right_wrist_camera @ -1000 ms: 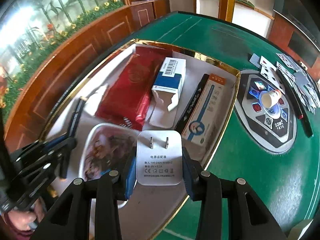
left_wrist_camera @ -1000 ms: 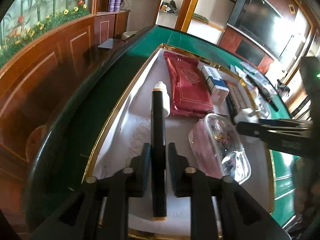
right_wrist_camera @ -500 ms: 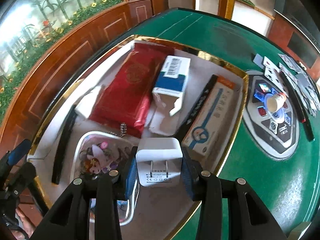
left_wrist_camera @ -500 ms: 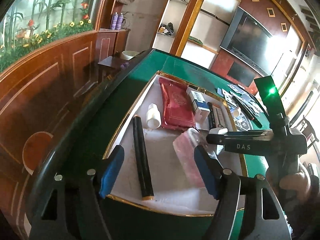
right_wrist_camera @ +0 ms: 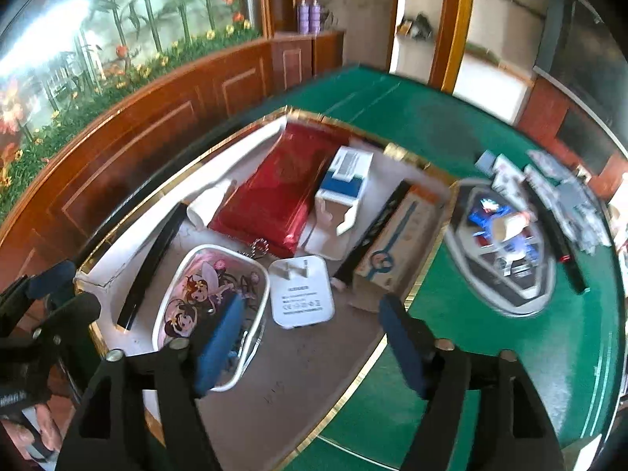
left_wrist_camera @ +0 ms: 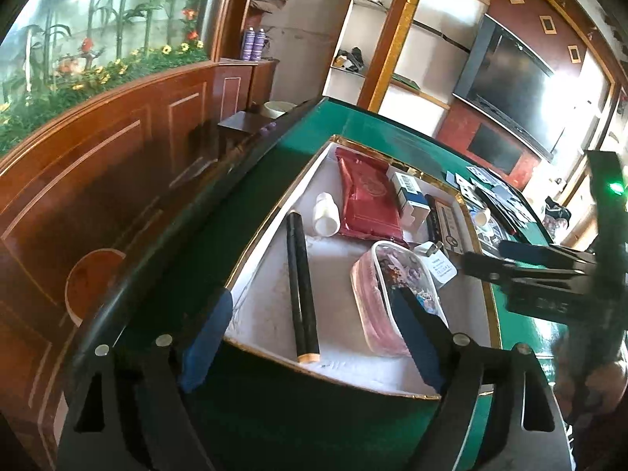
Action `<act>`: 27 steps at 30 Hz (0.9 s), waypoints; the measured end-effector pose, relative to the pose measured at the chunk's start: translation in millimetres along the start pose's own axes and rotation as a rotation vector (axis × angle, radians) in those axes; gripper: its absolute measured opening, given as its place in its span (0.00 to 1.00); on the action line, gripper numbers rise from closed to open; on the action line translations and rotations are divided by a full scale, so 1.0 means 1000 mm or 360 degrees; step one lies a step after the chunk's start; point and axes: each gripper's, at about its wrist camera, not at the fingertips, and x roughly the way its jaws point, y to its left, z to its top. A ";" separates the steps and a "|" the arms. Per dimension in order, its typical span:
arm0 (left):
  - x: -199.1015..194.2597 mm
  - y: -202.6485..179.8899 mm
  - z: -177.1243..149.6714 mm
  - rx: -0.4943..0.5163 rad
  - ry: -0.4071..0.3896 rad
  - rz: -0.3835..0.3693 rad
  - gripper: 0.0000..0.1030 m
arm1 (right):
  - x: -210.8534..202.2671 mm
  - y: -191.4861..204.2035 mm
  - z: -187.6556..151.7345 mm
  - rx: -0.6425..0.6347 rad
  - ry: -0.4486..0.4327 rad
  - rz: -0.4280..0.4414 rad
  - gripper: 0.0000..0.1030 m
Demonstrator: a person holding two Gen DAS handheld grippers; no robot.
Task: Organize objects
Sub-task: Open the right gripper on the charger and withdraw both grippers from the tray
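With both sets of jaws spread wide and empty, we hold the left gripper [left_wrist_camera: 314, 337] and right gripper [right_wrist_camera: 310, 337] above the tray [right_wrist_camera: 396, 337]. Inside it, the white charger [right_wrist_camera: 302, 294] lies flat beside the cartoon pouch [right_wrist_camera: 200, 290]; the black tube [left_wrist_camera: 300, 278] lies along the left edge.

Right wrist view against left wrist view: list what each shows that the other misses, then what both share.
Only the right wrist view: the keychain by the red foil pouch.

Only the left wrist view: the black wall television.

Both: the white tray, the black tube, the white plug adapter, the pink cartoon pouch, all lying loose; both grippers open.
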 end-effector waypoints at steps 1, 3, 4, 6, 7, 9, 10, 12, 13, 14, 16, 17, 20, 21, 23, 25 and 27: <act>-0.001 0.000 -0.001 -0.0014 0.0001 0.0000 0.81 | -0.007 0.000 -0.002 -0.0013 -0.0034 -0.0021 0.80; -0.001 -0.001 -0.004 -0.0039 0.0009 -0.0003 0.81 | -0.017 -0.001 -0.007 -0.0039 -0.0080 -0.0061 0.83; -0.001 -0.002 -0.005 -0.0053 0.0013 -0.0005 0.81 | -0.022 -0.002 -0.010 -0.0056 -0.0105 -0.0084 0.83; -0.002 -0.005 -0.008 -0.0076 0.0022 -0.0017 0.81 | -0.030 -0.002 -0.014 -0.0092 -0.0148 -0.0130 0.85; -0.002 -0.008 -0.010 -0.0082 0.0028 -0.0025 0.81 | -0.033 -0.002 -0.017 -0.0108 -0.0168 -0.0157 0.85; -0.003 -0.017 -0.012 -0.0072 0.0037 -0.0035 0.81 | -0.042 -0.004 -0.023 -0.0147 -0.0214 -0.0220 0.86; -0.004 -0.022 -0.013 -0.0062 0.0040 -0.0038 0.81 | -0.045 -0.005 -0.026 -0.0161 -0.0230 -0.0241 0.86; -0.006 -0.035 -0.013 -0.0026 0.0038 -0.0051 0.81 | -0.053 -0.009 -0.033 -0.0182 -0.0263 -0.0285 0.88; -0.008 -0.041 -0.013 -0.0006 0.0034 -0.0058 0.81 | -0.055 -0.012 -0.035 -0.0184 -0.0273 -0.0299 0.89; -0.009 -0.049 -0.013 0.0018 0.0028 -0.0066 0.81 | -0.059 -0.016 -0.039 -0.0179 -0.0286 -0.0314 0.89; -0.012 -0.063 -0.013 0.0057 0.0023 -0.0081 0.81 | -0.065 -0.024 -0.044 -0.0154 -0.0299 -0.0320 0.90; -0.013 -0.071 -0.014 0.0080 0.0024 -0.0089 0.81 | -0.068 -0.029 -0.046 -0.0134 -0.0306 -0.0317 0.90; -0.014 -0.093 -0.017 0.0143 0.0031 -0.0120 0.81 | -0.078 -0.046 -0.054 -0.0074 -0.0323 -0.0320 0.91; -0.014 -0.099 -0.018 0.0162 0.0033 -0.0128 0.81 | -0.080 -0.052 -0.057 -0.0058 -0.0328 -0.0328 0.91; -0.015 -0.114 -0.020 0.0205 0.0040 -0.0145 0.81 | -0.085 -0.062 -0.063 -0.0032 -0.0337 -0.0345 0.91; -0.015 -0.125 -0.022 0.0238 0.0047 -0.0158 0.81 | -0.091 -0.075 -0.069 0.0004 -0.0345 -0.0358 0.91; -0.014 -0.138 -0.024 0.0272 0.0057 -0.0171 0.81 | -0.096 -0.084 -0.073 0.0035 -0.0350 -0.0369 0.91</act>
